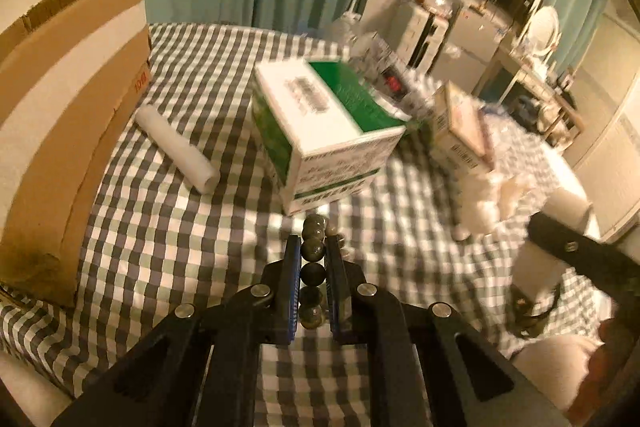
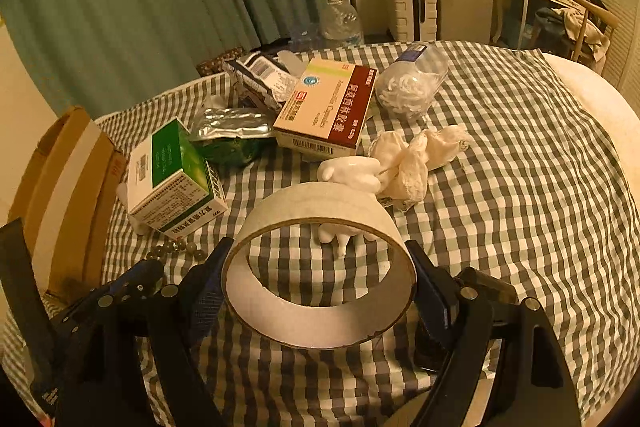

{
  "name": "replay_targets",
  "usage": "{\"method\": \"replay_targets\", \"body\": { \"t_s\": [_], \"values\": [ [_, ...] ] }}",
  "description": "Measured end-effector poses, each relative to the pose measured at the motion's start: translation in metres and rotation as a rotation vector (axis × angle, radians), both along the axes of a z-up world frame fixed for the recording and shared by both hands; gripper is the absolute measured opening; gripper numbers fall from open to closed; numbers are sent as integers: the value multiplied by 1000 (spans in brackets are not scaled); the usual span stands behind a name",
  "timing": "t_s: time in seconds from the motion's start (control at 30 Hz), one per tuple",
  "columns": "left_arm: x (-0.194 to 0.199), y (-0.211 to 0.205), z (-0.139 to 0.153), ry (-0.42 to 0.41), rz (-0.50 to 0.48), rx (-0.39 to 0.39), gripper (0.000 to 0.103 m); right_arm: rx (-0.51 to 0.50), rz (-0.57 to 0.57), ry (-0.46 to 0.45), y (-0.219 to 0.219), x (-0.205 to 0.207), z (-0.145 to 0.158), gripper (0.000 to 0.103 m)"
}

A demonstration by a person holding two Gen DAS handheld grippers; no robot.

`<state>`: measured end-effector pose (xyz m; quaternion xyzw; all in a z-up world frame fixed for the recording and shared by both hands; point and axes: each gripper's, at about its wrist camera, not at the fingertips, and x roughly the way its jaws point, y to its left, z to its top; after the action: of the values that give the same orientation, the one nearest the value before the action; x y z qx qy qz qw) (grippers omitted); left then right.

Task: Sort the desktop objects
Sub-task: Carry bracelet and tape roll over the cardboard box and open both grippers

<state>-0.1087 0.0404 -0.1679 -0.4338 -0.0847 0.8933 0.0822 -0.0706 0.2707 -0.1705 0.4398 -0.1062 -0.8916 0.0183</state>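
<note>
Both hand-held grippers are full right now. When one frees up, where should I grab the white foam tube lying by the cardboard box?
Take the white foam tube at mid-length, from above, jaws straddling its width. It lies flat on the checked cloth with bare cloth on both long sides. The cardboard box crowds its far end, and the green-and-white carton stands well clear.

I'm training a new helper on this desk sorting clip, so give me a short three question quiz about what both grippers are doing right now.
1. True or false: the left gripper is shut on the bead string.
2. What does the right gripper hold? A) tape roll B) red and white box C) plastic bottle
3. Fill in: the green and white box lies on a ______ cloth.

Key
1. True; the beads sit pinched between its jaws.
2. A, the tape roll, clamped across its width.
3. Checked; the checked cloth covers the surface.
</note>
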Motion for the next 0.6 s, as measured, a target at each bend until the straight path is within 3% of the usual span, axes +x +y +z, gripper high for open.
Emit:
{"method": "replay_targets", "body": {
  "t_s": [0.1,0.4,0.5,0.6],
  "values": [
    [9,5,15,56,-12,-26,11,-9,4,8,1,4,5,82],
    [28,15,70,116,-40,-118,11,-16,44,94,-7,24,40,82],
    [32,12,86,126,-43,-88,11,-36,57,109,-11,31,54,82],
    [34,13,97,137,-43,-110,11,-42,75,155,-19,41,72,82]
  ]
}}
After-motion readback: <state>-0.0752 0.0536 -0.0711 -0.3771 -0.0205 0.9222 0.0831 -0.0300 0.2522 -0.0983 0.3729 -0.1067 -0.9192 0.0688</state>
